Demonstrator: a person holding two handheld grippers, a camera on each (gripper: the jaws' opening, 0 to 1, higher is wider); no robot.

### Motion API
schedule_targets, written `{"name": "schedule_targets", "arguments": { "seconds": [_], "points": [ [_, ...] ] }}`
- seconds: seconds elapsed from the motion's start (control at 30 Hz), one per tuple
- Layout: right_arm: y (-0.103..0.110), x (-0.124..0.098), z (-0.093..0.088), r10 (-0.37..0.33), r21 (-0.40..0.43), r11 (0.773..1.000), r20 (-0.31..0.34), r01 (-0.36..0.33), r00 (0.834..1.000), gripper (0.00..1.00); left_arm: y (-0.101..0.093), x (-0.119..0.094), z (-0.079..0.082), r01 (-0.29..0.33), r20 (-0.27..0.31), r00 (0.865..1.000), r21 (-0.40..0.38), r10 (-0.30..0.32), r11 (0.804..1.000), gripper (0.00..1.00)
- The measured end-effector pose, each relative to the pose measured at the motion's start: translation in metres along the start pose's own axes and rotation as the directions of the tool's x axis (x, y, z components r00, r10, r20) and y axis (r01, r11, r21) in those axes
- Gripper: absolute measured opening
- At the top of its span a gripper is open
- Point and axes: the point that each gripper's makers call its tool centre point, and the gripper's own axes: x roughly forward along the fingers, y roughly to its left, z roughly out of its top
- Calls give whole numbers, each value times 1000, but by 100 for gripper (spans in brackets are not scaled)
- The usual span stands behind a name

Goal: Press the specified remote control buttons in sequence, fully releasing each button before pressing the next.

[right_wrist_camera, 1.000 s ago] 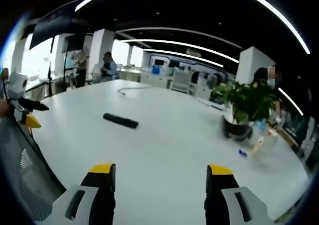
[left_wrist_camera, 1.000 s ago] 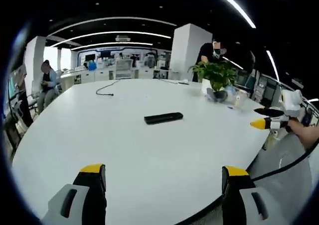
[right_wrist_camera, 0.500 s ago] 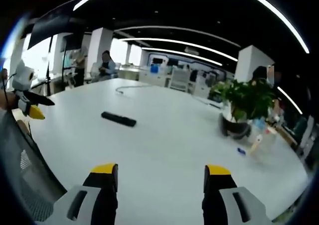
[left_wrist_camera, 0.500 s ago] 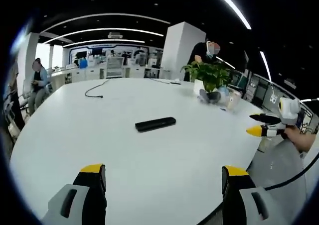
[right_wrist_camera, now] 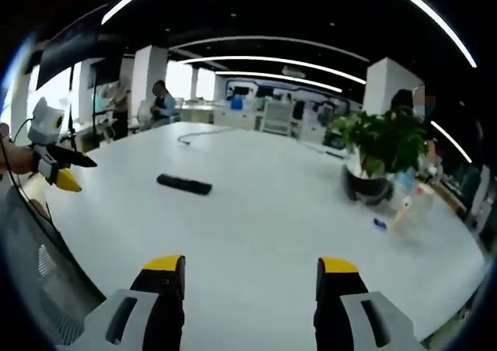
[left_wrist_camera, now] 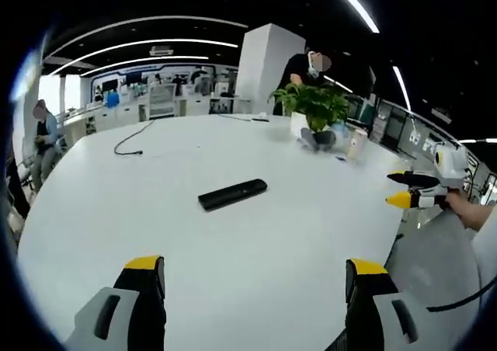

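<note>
left gripper view, near: the left claw (left_wrist_camera: pixel 256 289) stands released, its two yellow-tipped jaws wide apart over the near edge of the white tabletop (left_wrist_camera: pixel 116 211), nothing between them. right gripper view, near: the right claw (right_wrist_camera: pixel 251 289) is likewise released, jaws parted above bare tabletop, touching nothing.

mid-field: the black remote control (left_wrist_camera: pixel 232 194) lies flat near the middle of the tabletop, well apart from both claws. in the left gripper view its long axis runs from lower left to upper right; in the right gripper view it lies almost crosswise, tilted slightly down to the right. its buttons are too small to make out, so which end is the front cannot be told.

at the tabletop's right edge in the left gripper view, the right claw appears held in a hand (left_wrist_camera: pixel 464 210), jaws parted, off the surface.

far: a potted plant (left_wrist_camera: pixel 314 112) stands on the far right of the tabletop, small items beside it. a dark cable (left_wrist_camera: pixel 130 137) lies at the far left. people (right_wrist_camera: pixel 161 102) sit and stand beyond the tabletop.
</note>
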Motion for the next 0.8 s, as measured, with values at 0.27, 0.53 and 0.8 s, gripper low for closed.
{"name": "schedule_targets", "arguments": {
  "seconds": [0.27, 0.53, 0.8],
  "points": [
    [0, 1, -4, 1, 3, 1000, -20, -1, 1000, 65, 6, 9, 9, -11, 18, 1000, -38, 12, 999, 100],
    [3, 0, -4, 27, 25, 999, -16, -27, 1000, 65, 2, 24, 19, 21, 19, 1000, -74, -20, 997, 100],
    [0, -1, -4, 18, 40, 999, -7, -17, 1000, 64, 0, 39, 27, 44, 15, 999, -83, -43, 996, 100]
  ]
}}
